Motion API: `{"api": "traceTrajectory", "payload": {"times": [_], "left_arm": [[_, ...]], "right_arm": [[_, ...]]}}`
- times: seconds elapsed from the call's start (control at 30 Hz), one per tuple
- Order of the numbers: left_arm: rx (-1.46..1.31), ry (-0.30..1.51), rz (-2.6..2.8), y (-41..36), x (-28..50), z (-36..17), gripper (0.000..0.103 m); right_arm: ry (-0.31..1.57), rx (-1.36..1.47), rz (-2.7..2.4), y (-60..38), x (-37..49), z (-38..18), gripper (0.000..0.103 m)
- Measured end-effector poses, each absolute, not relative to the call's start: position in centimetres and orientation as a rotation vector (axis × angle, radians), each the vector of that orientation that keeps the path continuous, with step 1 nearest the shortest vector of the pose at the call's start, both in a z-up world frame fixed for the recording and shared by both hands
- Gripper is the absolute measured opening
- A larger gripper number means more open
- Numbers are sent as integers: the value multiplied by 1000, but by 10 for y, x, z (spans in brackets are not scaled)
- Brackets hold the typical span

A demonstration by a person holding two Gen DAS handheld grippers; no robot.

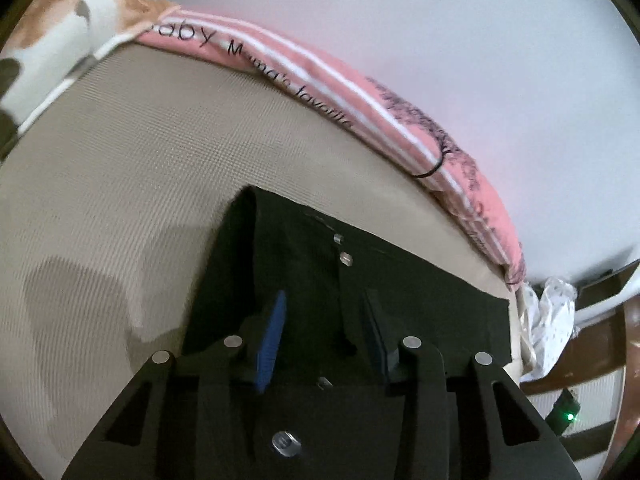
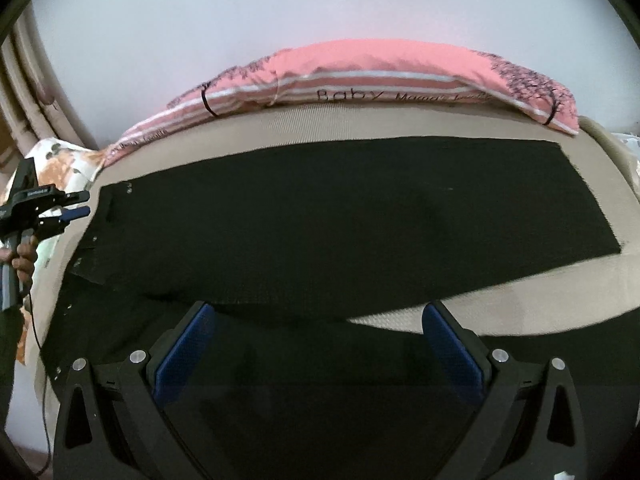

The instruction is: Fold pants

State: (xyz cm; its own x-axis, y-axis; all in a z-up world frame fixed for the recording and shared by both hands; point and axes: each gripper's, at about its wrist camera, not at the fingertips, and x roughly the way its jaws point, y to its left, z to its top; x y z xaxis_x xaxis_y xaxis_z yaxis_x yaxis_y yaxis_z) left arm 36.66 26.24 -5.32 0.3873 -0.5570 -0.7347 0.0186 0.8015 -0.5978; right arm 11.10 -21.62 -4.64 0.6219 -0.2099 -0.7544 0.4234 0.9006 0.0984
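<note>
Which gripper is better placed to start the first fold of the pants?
Probably the right gripper: it is open wide directly over the near leg of the black pants, while the left gripper, open but narrower, waits at the waistband end beside them.

A home bedroom: a bed [image 2: 500,280] with a beige woven cover, a pink striped pillow [image 2: 360,68] printed "Baby" lying along the plain white wall [image 2: 280,8], and a floral cushion [image 1: 60,20] at one end
</note>
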Motion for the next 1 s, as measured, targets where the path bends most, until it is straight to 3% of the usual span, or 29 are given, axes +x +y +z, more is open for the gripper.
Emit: {"api": "traceTrajectory", "payload": {"times": [0.37,0.7,1.0], "left_arm": [[-523,1156,-460,282,392,-75,39],[-496,1144,-646,244,411,-65,39],[-519,1212,-635,220,446,-91,39]], "right_arm": [[870,241,-315,-208,163,-67,103],[857,231,-316,-215,179,-69,103],[864,239,-308,-223,189,-74,103]]}}
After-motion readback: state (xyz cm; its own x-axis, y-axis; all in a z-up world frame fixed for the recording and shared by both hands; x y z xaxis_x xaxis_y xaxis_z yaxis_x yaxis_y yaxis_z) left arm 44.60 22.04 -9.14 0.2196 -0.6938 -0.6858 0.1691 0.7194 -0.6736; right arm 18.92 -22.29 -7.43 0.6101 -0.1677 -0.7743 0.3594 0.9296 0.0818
